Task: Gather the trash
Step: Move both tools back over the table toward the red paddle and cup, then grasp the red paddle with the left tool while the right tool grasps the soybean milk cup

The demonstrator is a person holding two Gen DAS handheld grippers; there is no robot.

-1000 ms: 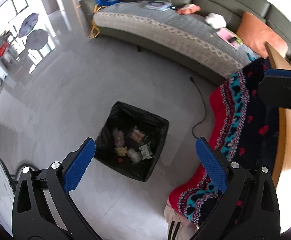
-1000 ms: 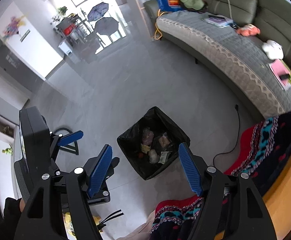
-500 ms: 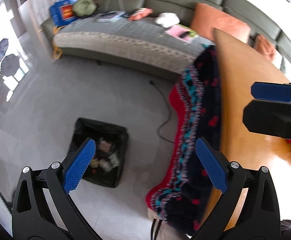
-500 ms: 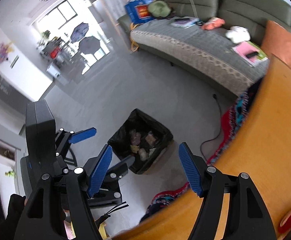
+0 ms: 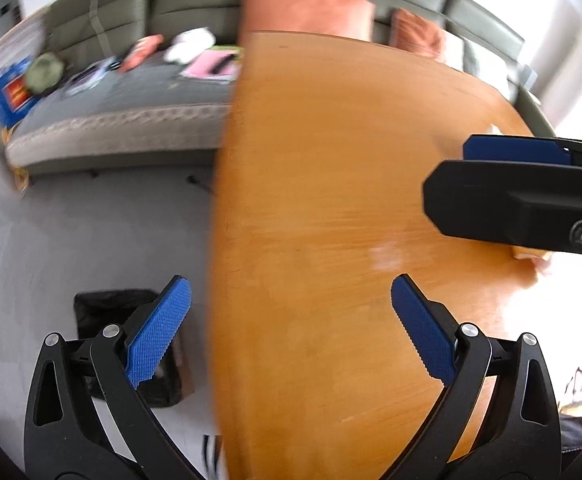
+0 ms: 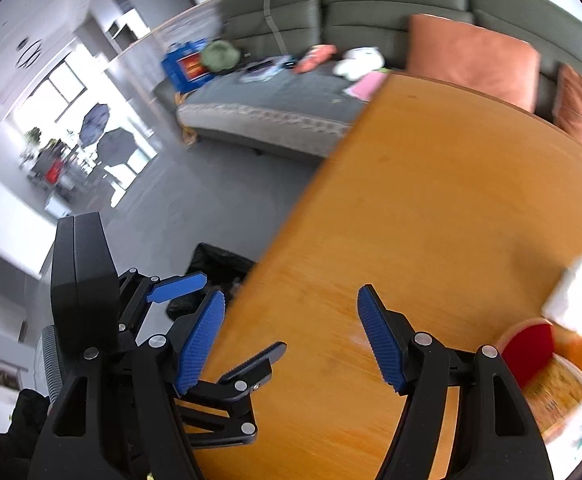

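**Both grippers empty above the table, bin on the floor to the left**

The left gripper (image 5: pixel 291 332) stands wide, with nothing between its blue ribbed pads (image 5: pixel 159 332). It hangs over the left edge of the orange-brown wooden table (image 5: pixel 331 180). The right gripper (image 6: pixel 291 344) is likewise parted and empty, above the same table edge.

The black-lined square trash bin (image 5: pixel 107 308) sits on the grey tiled floor (image 5: pixel 91 232), just left of the table and partly hidden behind the left gripper's finger. In the right wrist view only a corner of it shows.

At the table's right end lie a white crumpled paper piece (image 6: pixel 575 296), a round red lid (image 6: pixel 531 344) and a clear round container (image 6: pixel 559 396), close together and blurred.

A grey-green sofa (image 6: pixel 371 4) with orange cushions (image 6: pixel 471 60) stands behind the table.
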